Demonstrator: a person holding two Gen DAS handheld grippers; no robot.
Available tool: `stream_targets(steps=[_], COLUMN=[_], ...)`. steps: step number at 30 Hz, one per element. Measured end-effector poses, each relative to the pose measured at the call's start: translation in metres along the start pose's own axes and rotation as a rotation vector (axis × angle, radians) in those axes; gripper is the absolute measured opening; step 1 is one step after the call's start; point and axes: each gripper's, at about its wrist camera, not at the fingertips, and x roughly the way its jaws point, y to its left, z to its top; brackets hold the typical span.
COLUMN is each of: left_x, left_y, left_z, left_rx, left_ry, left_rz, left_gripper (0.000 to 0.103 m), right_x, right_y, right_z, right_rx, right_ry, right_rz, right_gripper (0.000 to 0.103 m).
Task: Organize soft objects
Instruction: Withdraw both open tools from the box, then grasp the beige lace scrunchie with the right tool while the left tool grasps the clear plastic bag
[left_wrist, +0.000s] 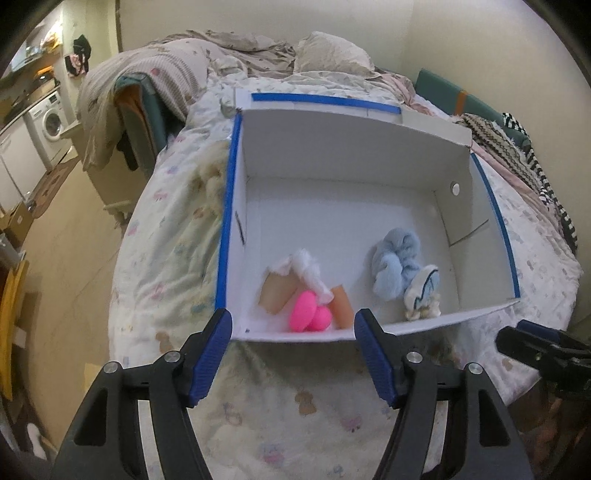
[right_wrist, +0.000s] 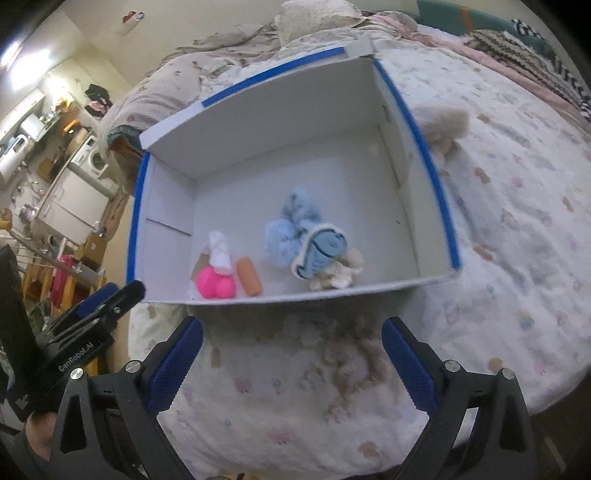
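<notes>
A white cardboard box (left_wrist: 343, 155) with blue-taped rims (right_wrist: 258, 122) sits open on the bed. Inside near its front wall lie a pink plush (left_wrist: 308, 312) (right_wrist: 216, 282), a brown and white plush (left_wrist: 291, 278), a pale blue fluffy piece (left_wrist: 393, 264) (right_wrist: 291, 229) and a blue and cream plush (left_wrist: 423, 291) (right_wrist: 325, 258). My left gripper (left_wrist: 293, 354) is open and empty just before the box's front wall. My right gripper (right_wrist: 291, 363) is open and empty, also before the box. A cream fluffy thing (right_wrist: 443, 123) lies on the bed beside the box's right side.
The bed has a patterned white cover (left_wrist: 295, 413), with rumpled blankets and pillows (left_wrist: 325, 55) behind the box. A knitted striped cloth (left_wrist: 517, 147) lies at the far right. A washing machine (left_wrist: 50, 122) and cabinets stand at the left across the floor.
</notes>
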Motion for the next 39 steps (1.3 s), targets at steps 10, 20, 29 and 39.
stream_targets(steps=[10, 20, 29, 39], left_x=[0.003, 0.011, 0.015, 0.032], left_y=[0.009, 0.010, 0.008, -0.015], left_z=[-0.021, -0.019, -0.027, -0.036], left_rx=[-0.025, -0.048, -0.021, 0.026], left_ry=[0.040, 0.072, 0.088, 0.136], left_rz=[0.018, 0.000, 0.011, -0.012], left_gripper=[0.066, 0.066, 0.066, 0.066], right_x=[0.002, 0.063, 0.113, 0.092], right_y=[-0.048, -0.050, -0.038, -0.032], right_z=[-0.016, -0.023, -0.028, -0.033], right_rx=[0.103, 0.064, -0.066, -0.071], right_ry=[0.064, 0.224, 0.302, 0.295], right_rz=[-0.051, -0.092, -0.188, -0.132], right_gripper=[0.103, 0.089, 0.070, 0.020])
